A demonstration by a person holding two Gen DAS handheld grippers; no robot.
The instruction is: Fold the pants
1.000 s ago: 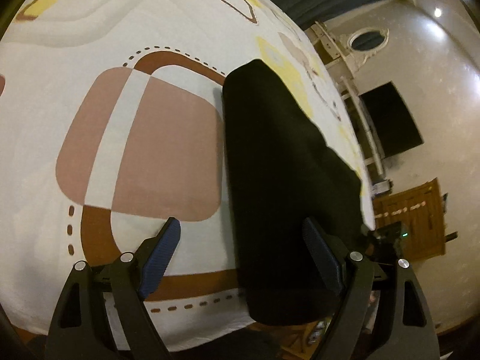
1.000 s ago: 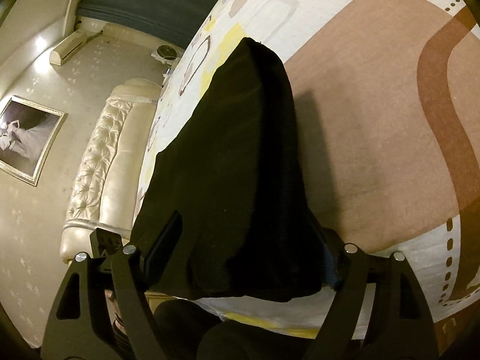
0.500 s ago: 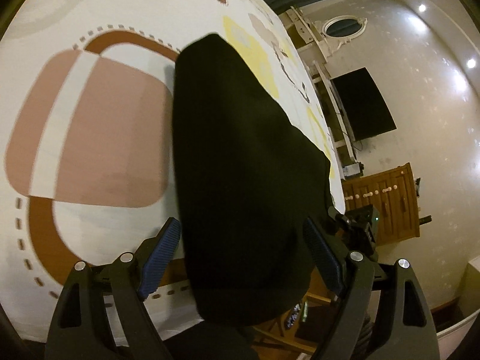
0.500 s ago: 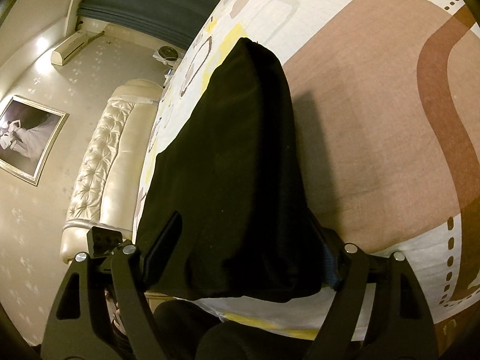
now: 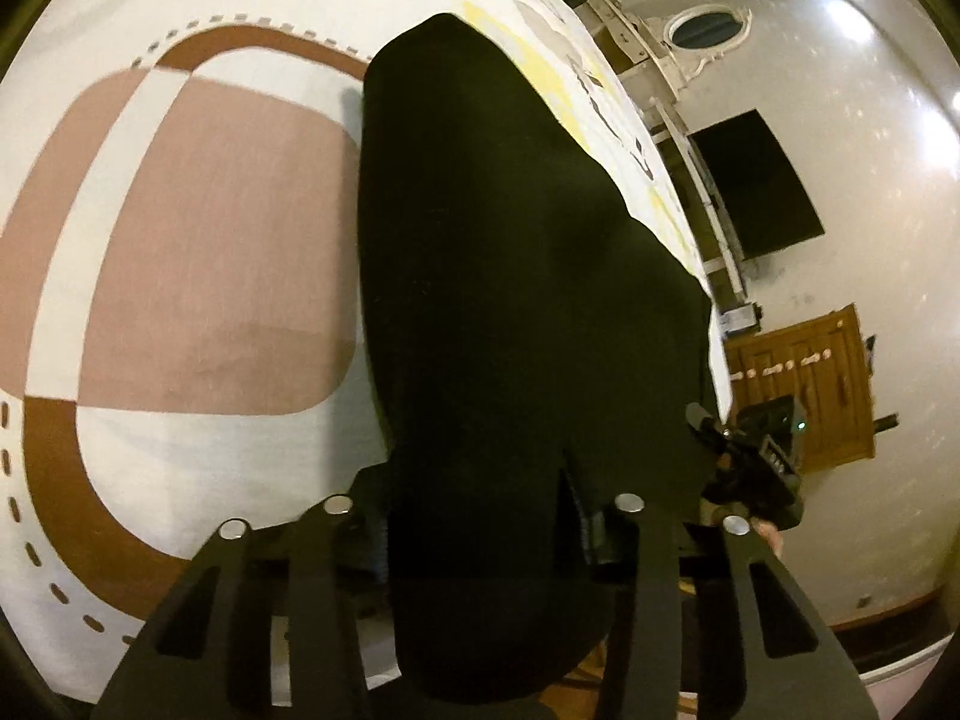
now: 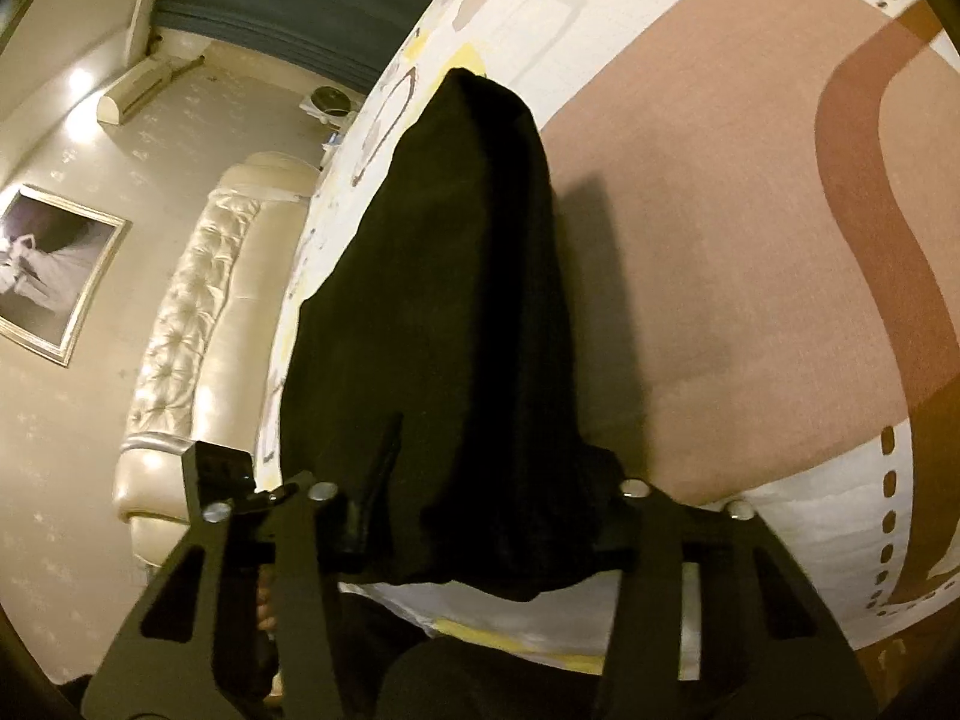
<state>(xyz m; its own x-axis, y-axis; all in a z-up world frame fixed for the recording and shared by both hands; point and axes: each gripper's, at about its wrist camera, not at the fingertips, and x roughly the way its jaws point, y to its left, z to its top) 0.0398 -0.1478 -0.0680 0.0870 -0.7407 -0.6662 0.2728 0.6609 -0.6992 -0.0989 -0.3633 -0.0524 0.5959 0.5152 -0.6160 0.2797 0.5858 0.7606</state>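
Patterned bedspread [image 5: 198,276] carries black pants [image 5: 510,276]; the left gripper [image 5: 480,516] and right gripper [image 6: 486,516] are both closing on the pants' near edge

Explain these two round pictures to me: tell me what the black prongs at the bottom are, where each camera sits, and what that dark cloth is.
No robot here: a person carries a two-finger gripper in each hand, each with a fisheye camera looking along its fingers. One picture comes from the left gripper, the other from the right gripper. The prongs are the gripper arms. The dark cloth is black pants, lying lengthwise on a patterned bedspread. Both grippers' jaws are closing, each with the near end of the pants between them; the fingertips are hidden by cloth.
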